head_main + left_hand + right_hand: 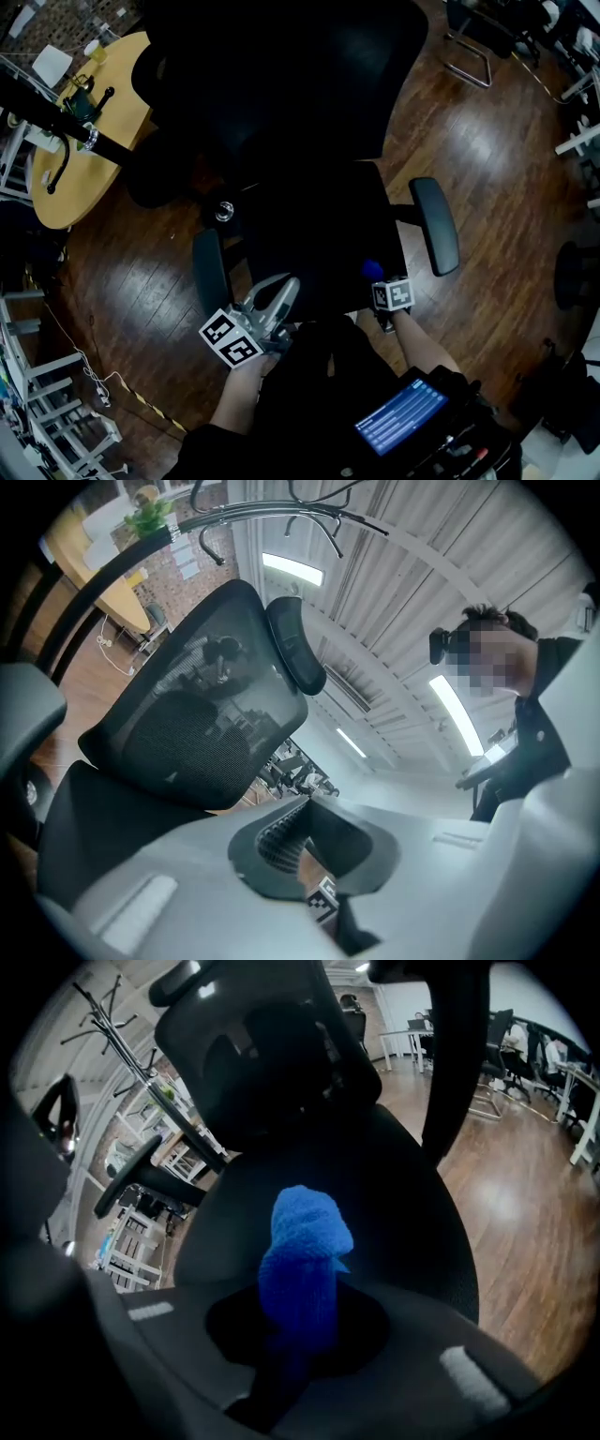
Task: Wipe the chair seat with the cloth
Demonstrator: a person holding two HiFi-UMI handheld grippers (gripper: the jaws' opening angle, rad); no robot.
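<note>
In the head view, the chair seat (319,225) is nearly lost in darkness. The cloth (372,270) is seen as a blue tuft over its front edge, at the right gripper (384,286). In the left gripper view, the left gripper (307,806) is shown with its jaws seemingly closed together and nothing between them. In the right gripper view, the cloth (302,1260) is clamped between the jaws, and its lower end is hidden in shadow.

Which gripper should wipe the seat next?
Right, probably. The right gripper is shut on the cloth at the front edge of the seat. The left gripper holds nothing and points up toward the backrest.
</note>
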